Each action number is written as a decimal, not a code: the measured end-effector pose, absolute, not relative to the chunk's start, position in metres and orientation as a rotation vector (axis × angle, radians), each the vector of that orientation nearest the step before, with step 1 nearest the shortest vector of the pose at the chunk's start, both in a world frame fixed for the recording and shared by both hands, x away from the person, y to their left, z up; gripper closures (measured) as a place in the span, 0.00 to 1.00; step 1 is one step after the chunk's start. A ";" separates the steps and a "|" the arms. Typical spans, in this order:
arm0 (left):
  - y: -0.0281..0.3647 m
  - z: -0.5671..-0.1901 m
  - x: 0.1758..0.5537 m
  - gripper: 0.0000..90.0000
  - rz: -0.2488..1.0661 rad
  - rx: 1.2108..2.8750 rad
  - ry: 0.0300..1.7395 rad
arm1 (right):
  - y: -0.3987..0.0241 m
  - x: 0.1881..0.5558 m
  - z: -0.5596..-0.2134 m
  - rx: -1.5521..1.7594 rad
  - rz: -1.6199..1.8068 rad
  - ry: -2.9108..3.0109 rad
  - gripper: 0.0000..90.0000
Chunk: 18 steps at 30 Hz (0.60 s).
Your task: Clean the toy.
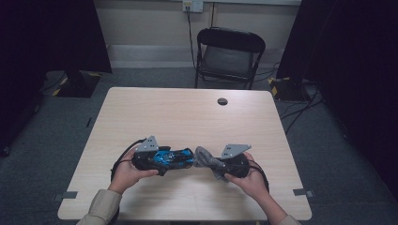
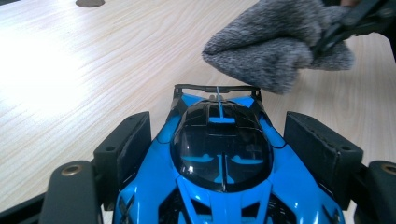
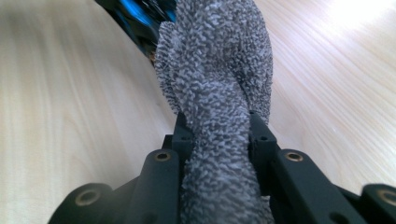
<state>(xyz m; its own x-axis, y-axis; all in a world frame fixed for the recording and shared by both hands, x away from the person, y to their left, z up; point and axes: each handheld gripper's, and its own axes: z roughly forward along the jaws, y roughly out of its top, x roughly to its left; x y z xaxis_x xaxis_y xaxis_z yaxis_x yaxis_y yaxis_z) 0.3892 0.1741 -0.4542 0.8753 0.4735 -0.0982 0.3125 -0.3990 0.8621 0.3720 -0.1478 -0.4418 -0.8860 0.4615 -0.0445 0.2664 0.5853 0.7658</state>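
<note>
Toy car (image 2: 219,158), rigid and likely light with a fragile rear wing, sat clamped by its flanks in the left gripper (image 2: 219,154) near the desk's (image 1: 187,112) front edge. Right gripper (image 3: 217,135) pinched a soft grey cloth (image 3: 217,84), jaws nearly closed.

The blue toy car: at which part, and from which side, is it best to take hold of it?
Grip the blue toy car across its flat flanks at mid-body, coming lengthwise from one end, as the left claw does now. The sides are flat and parallel; the thin wing looks fragile, so probably avoid it.

High view looked forward and down from 6 o'clock over the table (image 1: 187,112). Both gripper views sat close, facing each other; all shared toy car (image 1: 173,157) and cloth (image 1: 206,158).
</note>
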 end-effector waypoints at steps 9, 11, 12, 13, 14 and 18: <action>0.172 -0.456 0.394 0.27 0.192 2.005 0.595 | -0.120 0.353 -0.423 0.441 1.286 2.606 0.79; 0.170 -0.453 0.395 0.27 0.199 1.999 0.598 | -0.107 0.348 -0.425 0.379 1.284 2.637 0.79; 0.169 -0.452 0.396 0.27 0.207 1.998 0.598 | -0.101 0.345 -0.427 0.356 1.280 2.650 0.79; 0.169 -0.451 0.396 0.27 0.209 1.993 0.596 | -0.096 0.344 -0.428 0.336 1.273 2.659 0.79; 0.169 -0.450 0.396 0.27 0.207 1.988 0.596 | -0.092 0.343 -0.430 0.325 1.275 2.666 0.79; 0.172 -0.448 0.397 0.27 0.214 1.974 0.603 | -0.085 0.344 -0.433 0.328 1.299 2.665 0.80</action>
